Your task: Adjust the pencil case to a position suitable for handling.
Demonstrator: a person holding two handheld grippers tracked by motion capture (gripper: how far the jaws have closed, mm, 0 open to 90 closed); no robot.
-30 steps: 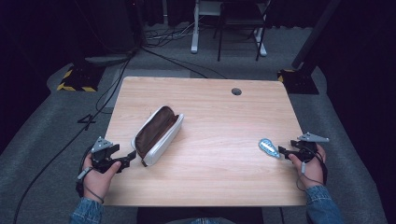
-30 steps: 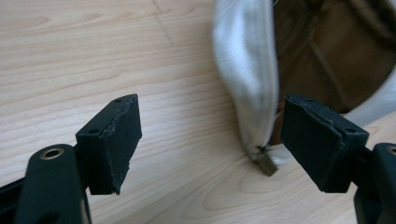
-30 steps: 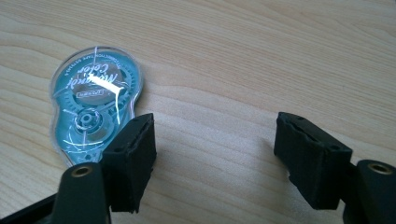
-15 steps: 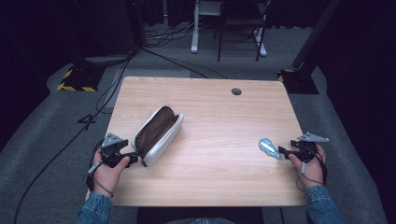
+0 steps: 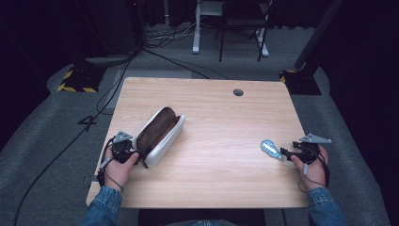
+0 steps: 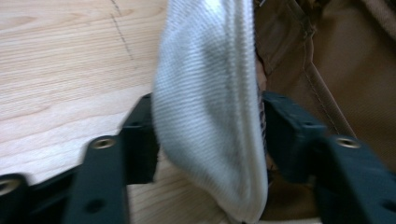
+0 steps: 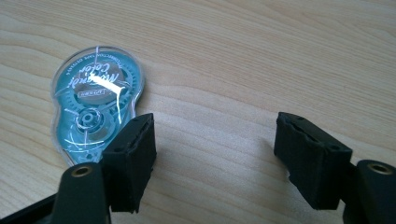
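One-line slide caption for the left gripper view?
Left gripper jaws straddle the white fabric wall of the open pencil case on the wooden table.

High view: fixed overhead, faces forward and down, far, takes in whole bench (image 5: 211,122). Left gripper view: very close on pouch (image 6: 210,116) rim. Right gripper view: close, low over bench, tape dispenser (image 7: 95,102). High view shares both.

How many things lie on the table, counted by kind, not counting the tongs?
Pencil case, white outside and brown inside, open: 1
Correction tape dispenser, clear blue: 1
Total: 2
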